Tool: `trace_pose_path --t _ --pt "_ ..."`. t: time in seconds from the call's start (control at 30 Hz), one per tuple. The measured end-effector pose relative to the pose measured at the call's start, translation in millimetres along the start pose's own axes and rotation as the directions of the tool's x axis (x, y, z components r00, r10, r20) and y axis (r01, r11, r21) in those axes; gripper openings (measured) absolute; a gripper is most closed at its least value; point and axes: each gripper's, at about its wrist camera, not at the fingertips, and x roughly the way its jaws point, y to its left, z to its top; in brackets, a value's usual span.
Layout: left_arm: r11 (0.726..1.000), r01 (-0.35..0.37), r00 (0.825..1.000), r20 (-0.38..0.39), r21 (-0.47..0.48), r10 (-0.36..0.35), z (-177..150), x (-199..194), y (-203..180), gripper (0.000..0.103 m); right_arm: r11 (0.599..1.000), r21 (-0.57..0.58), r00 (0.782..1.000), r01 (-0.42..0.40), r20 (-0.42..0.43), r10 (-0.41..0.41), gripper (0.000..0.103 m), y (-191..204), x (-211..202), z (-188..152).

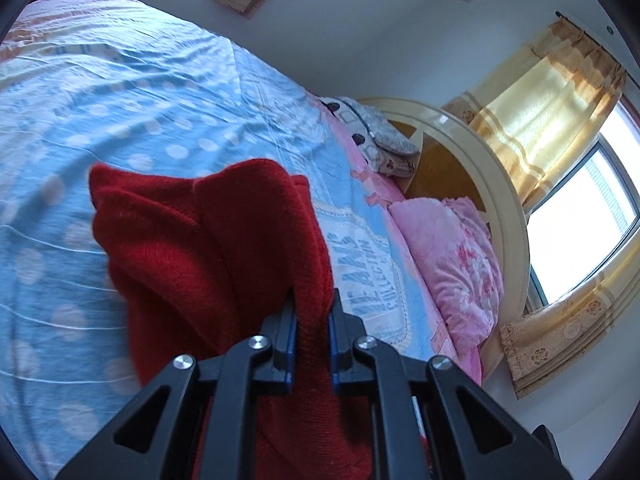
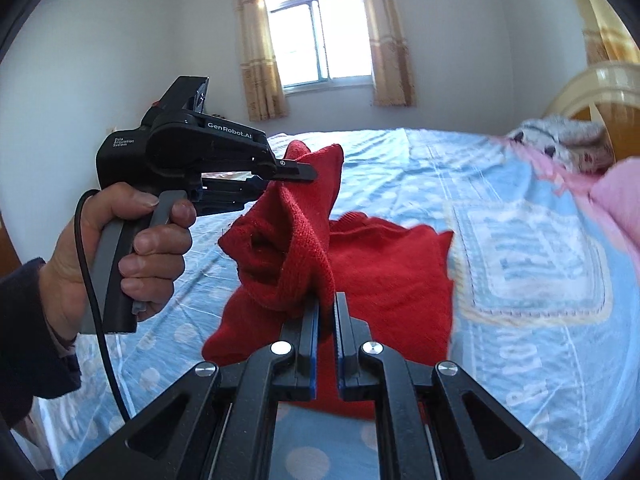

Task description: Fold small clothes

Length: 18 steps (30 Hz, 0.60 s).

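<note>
The red knit garment [image 2: 384,264] hangs above the blue dotted bedsheet [image 2: 420,160], its lower part trailing near the sheet. The left gripper [image 2: 296,171] and right gripper [image 2: 328,316] each pinch an edge tight, probably to carry that edge across for a fold.

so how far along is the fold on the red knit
Done: both grippers have picked up the red knit. In hand: the left gripper and right gripper each pinch a bunched edge, lifting it over the blue bedsheet. Left: no tidy fold shows yet; it must be laid flat.
</note>
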Motion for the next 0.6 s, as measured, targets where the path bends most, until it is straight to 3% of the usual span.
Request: trace_pose_path --t 0.27,0.47,0.57,0.6 --pt "0.995 -0.052 0.995 -0.084 0.086 0.059 -11.7 43.9 -19.1 0.013 0.993 0.117 0.995 -0.025 -0.093 0.036 0.005 -33.2 9.0 -19.4" --pt "0.974 -0.117 0.984 -0.114 0.195 0.141 -23.8 70.5 -38.4 0.013 0.976 0.215 0.989 -0.039 -0.132 0.068 0.005 -54.1 10.5 -33.4" --pt "0.955 -0.162 0.975 -0.108 0.247 0.193 -29.4 75.8 -49.6 0.022 0.96 0.275 0.984 -0.053 -0.15 0.097 0.005 -65.9 11.0 -38.5" --pt "0.945 -0.178 0.973 -0.095 0.276 0.211 -31.9 73.8 -56.0 0.03 0.958 0.282 0.983 -0.049 -0.156 0.096 0.005 -68.2 10.9 -39.8"
